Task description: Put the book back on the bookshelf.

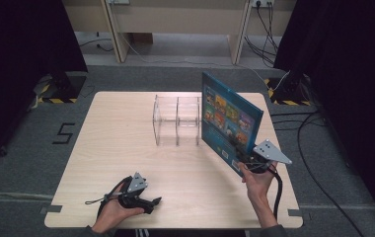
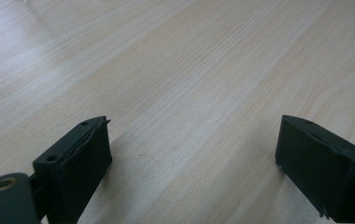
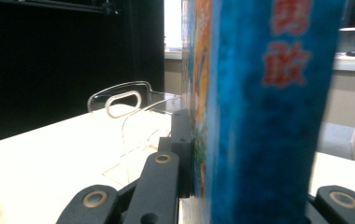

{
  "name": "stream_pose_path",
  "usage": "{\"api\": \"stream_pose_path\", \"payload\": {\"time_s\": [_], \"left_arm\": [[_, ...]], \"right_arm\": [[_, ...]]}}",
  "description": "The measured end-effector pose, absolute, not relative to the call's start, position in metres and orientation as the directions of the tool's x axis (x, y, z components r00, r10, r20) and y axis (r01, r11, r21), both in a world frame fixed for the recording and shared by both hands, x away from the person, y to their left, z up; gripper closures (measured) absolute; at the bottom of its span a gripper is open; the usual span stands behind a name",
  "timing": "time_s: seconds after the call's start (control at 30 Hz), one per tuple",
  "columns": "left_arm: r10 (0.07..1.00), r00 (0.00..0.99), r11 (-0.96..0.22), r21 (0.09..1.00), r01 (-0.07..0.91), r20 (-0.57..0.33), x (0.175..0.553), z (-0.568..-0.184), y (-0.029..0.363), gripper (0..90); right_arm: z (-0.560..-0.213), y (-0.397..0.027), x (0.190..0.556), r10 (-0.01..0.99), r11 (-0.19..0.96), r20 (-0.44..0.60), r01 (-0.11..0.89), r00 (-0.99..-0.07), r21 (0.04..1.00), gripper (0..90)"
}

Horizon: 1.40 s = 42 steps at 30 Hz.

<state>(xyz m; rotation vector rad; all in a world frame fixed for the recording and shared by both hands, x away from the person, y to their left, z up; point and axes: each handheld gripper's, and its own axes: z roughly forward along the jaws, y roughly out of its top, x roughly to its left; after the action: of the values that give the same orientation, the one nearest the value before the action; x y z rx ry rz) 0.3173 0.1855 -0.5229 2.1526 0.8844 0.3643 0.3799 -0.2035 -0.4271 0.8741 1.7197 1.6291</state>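
Right gripper (image 1: 244, 160) clamps the blue hardcover picture book (image 1: 230, 118); left gripper (image 1: 152, 202) rests open, empty.
Keep the book upright; align its lower edge with the clear acrylic divider rack (image 1: 176, 121).

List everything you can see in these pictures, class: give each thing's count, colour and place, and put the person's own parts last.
Book: one, blue with small colourful pictures on its cover, held upright above the table's right side, beside the rack.
Rack: one, clear plastic with two compartments, standing on the table toward its far middle.
Table: one, pale wood, centre of the room.
Floor marking: one, black figure 5, on the grey floor left of the table.
Cables: several, black, on the floor at the right.
Left gripper: one, black, jaws open with nothing between them, resting on the table's near left.
Right gripper: one, black, shut on the book's lower corner.
Hands: two, at the near edge.
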Motion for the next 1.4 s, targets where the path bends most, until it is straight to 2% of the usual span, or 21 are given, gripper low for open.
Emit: {"api": "stream_pose_path", "payload": {"time_s": [0.13,0.6,1.4], "left_arm": [[0.694,0.72,-0.469,0.745,0.475,-0.023,0.317,-0.523,0.186,9.3],[0.69,0.723,-0.469,0.745,0.474,-0.025,0.316,-0.523,0.186,9.2],[0.689,0.724,-0.469,0.746,0.473,-0.025,0.316,-0.523,0.186,9.1]], "right_arm": [[-0.431,-0.195,0.392,0.812,0.005,0.038,0.072,-0.582,0.997,83.3],[-0.433,-0.175,0.422,0.856,0.003,0.024,0.051,-0.516,0.999,83.3],[-0.449,-0.159,0.444,0.905,-0.03,0.047,0.049,-0.422,0.998,83.3]]}}
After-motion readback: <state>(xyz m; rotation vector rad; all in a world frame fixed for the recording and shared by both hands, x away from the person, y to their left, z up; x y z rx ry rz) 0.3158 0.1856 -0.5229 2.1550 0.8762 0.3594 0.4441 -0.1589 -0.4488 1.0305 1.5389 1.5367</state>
